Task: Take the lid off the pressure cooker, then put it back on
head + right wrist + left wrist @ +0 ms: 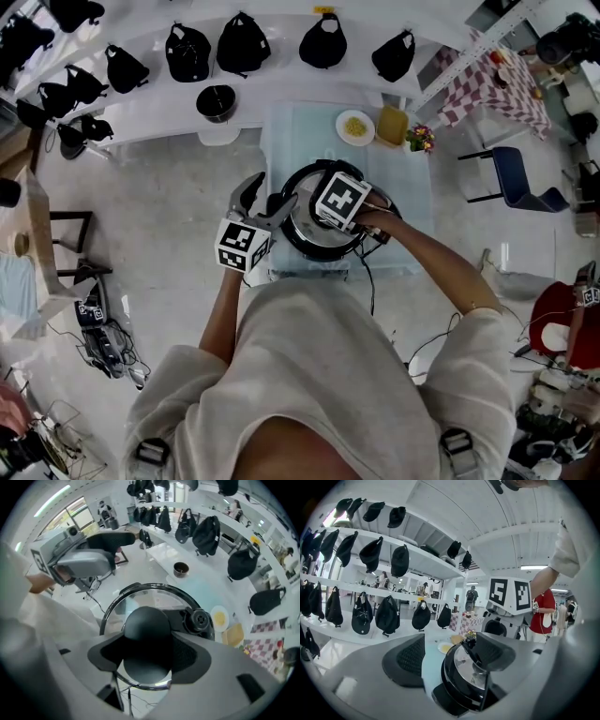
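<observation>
The right claw (147, 652) squeezes the round black knob (145, 623) of the shiny see-through lid (140, 597). The lid sits on the black and silver pressure cooker (302, 232), on the pale glass table (300, 127). The left claw (450, 645) is wide open, right beside the cooker.

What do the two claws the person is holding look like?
The left claw and right claw are smooth grey plastic, each with two wide curved jaws lined with black bumpy pads. Each carries a white cube printed with black square patterns: left cube, right cube. The person wears a cream short-sleeved shirt.
</observation>
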Motion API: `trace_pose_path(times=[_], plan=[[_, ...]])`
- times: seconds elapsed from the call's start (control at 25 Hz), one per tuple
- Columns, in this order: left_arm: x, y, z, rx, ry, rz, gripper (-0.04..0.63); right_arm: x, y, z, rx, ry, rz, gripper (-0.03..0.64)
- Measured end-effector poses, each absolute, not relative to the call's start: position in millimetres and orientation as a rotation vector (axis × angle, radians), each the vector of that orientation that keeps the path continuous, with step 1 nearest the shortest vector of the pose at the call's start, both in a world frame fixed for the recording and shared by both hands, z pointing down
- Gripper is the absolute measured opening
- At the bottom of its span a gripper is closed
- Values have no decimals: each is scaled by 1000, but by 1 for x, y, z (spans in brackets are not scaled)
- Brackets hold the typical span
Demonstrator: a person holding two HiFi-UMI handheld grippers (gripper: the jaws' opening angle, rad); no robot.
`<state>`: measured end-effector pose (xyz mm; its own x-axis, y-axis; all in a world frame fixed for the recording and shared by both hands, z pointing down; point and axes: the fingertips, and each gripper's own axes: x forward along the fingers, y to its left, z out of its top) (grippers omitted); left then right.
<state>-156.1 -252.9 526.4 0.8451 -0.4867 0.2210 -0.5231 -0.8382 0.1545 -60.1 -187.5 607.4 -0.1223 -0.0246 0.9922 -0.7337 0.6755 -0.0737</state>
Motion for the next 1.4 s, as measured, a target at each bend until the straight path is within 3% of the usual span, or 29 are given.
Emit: trace_pose_path(times=[0.96,1.4], plan=[[-166,-252,516,2823,-829,252,324,-63,-190,563,618,-1668,630,272],[-82,-231,506,2900,-594,251,324,33,-145,534,804,-1627,717,272]])
